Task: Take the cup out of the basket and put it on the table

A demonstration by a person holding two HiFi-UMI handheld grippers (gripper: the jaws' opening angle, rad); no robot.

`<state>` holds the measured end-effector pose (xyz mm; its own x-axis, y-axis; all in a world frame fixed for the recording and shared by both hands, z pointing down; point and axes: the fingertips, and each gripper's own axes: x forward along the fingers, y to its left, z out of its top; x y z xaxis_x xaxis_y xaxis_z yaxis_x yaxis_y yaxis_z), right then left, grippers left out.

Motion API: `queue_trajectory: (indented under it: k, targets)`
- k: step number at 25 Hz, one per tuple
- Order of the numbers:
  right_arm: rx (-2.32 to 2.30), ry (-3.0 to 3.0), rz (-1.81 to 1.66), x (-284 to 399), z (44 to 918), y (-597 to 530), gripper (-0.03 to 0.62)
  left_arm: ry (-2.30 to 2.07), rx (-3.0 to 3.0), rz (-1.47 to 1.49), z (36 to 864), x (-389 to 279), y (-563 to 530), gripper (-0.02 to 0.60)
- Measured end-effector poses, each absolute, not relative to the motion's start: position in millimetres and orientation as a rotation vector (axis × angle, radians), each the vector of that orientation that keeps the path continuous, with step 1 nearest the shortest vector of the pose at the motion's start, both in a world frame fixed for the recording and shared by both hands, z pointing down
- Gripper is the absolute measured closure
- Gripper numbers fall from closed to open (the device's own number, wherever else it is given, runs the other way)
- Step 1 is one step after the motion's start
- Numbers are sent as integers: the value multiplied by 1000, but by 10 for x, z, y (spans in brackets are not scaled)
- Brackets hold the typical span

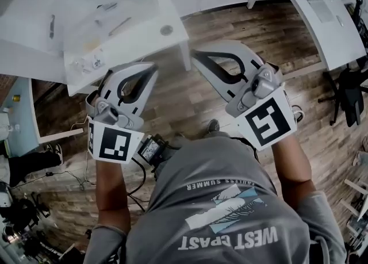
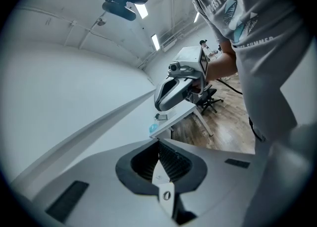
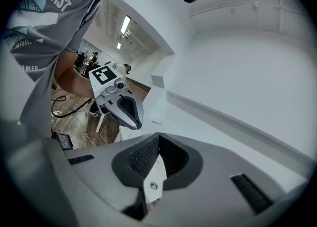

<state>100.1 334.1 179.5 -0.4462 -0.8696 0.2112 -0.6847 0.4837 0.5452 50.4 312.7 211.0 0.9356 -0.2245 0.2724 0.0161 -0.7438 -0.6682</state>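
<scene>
No cup and no basket shows in any view. Both grippers are held up in front of the person's chest, over the wooden floor. My left gripper [image 1: 150, 68] is shut with nothing in it, its ribbed pads meeting at the tip [image 2: 158, 143]. My right gripper [image 1: 196, 54] is shut and empty as well, pads together [image 3: 158, 135]. Each gripper's camera sees the other one: the right gripper [image 2: 171, 92] in the left gripper view, the left gripper [image 3: 124, 107] in the right gripper view. Both tips point away from the person, toward the white table.
A white table [image 1: 144, 34] with clear plastic items and small tools stands ahead to the left. A long white desk [image 1: 322, 27] runs along the upper right, with a black office chair [image 1: 351, 93] beside it. Cables and gear lie on the floor at lower left.
</scene>
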Motion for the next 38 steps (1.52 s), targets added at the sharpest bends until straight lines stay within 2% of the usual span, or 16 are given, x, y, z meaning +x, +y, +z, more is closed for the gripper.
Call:
queue_trajectory:
  k: [6, 29, 38]
  targets:
    - [1237, -2329, -520, 1262, 1846, 3204, 582, 229, -2399, -479, 2123, 712, 3021, 572]
    - [1324, -2211, -492, 1115, 1813, 1952, 582, 132, -2426, -359, 2118, 535, 1707, 572]
    - [1251, -2320, -463, 1760, 1961, 1437, 582, 190, -2421, -484, 2236, 1172, 1268, 572]
